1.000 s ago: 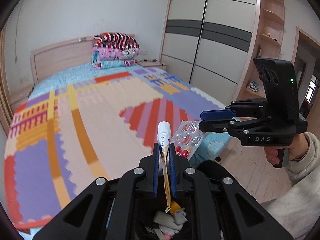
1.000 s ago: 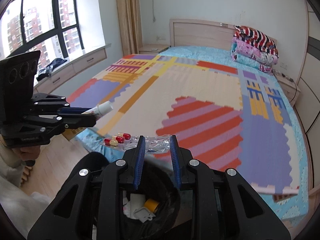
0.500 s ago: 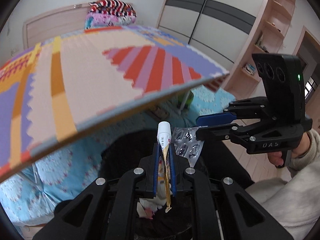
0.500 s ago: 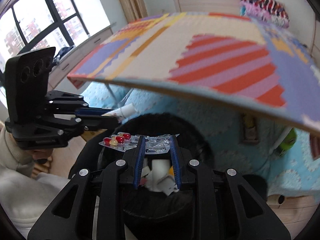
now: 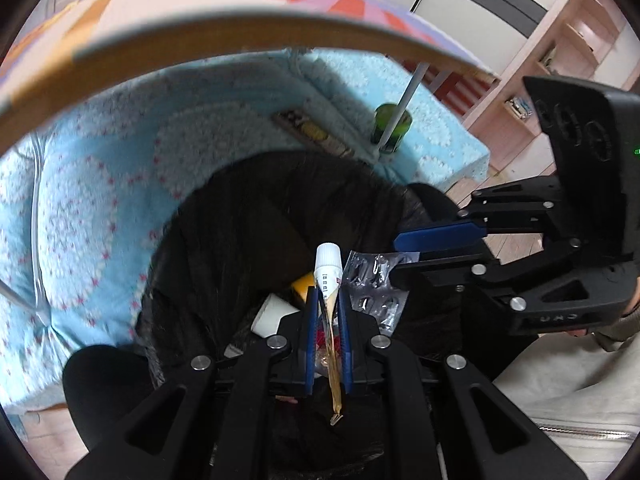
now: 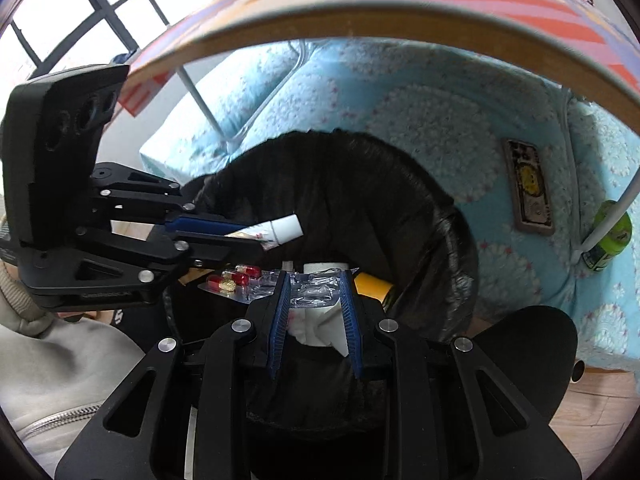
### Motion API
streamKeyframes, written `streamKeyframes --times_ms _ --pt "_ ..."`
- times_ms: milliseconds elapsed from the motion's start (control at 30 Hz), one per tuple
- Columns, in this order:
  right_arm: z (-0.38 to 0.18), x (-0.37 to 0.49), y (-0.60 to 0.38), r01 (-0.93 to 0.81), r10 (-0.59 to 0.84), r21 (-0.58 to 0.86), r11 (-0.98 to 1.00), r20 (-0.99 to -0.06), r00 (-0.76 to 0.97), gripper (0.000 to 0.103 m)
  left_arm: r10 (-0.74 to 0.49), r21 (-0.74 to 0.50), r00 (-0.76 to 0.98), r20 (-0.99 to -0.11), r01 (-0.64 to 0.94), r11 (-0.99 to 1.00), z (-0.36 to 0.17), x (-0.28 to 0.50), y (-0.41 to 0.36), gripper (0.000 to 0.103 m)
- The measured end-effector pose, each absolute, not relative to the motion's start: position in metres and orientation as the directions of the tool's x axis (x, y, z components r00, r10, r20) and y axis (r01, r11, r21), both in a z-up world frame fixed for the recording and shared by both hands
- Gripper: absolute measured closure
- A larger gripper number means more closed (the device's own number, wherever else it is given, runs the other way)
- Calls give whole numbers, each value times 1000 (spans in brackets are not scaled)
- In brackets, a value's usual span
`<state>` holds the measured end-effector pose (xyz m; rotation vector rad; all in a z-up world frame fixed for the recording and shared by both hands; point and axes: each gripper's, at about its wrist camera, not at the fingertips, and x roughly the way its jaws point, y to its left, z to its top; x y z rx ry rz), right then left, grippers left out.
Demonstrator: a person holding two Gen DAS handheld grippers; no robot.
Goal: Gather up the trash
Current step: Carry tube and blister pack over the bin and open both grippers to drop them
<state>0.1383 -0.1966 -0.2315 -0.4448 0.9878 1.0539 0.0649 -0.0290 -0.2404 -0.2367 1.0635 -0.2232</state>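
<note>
Now both loads hang over the mouth of the black bin bag (image 5: 256, 216): the left gripper (image 5: 328, 300) is clamped on a squeezed tube (image 5: 329, 268) whose long axis runs toward 12 o'clock, cap foremost. The right gripper (image 6: 316, 292) pinches a pill blister pack (image 6: 256, 282) lying crosswise, trailing to 9 o'clock. The bag opening lies directly below each claw, so letting go should drop both in

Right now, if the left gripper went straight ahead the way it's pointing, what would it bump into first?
Probably the far inside wall of the black trash bag. The left gripper, shut on a squeezed tube, points over the bag's opening; depth is hard to judge.
</note>
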Motion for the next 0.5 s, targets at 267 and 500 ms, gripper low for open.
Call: streamKeyframes --times_ms 267,500 --pt "-246 140 -192 -865 494 142 482 -859 134 77 -270 -281 457 -847 46 959 -246 68 -32 93" --pt "-239 143 -192 -852 518 179 493 -847 121 66 -232 -245 479 -846 36 969 -239 62 -30 74"
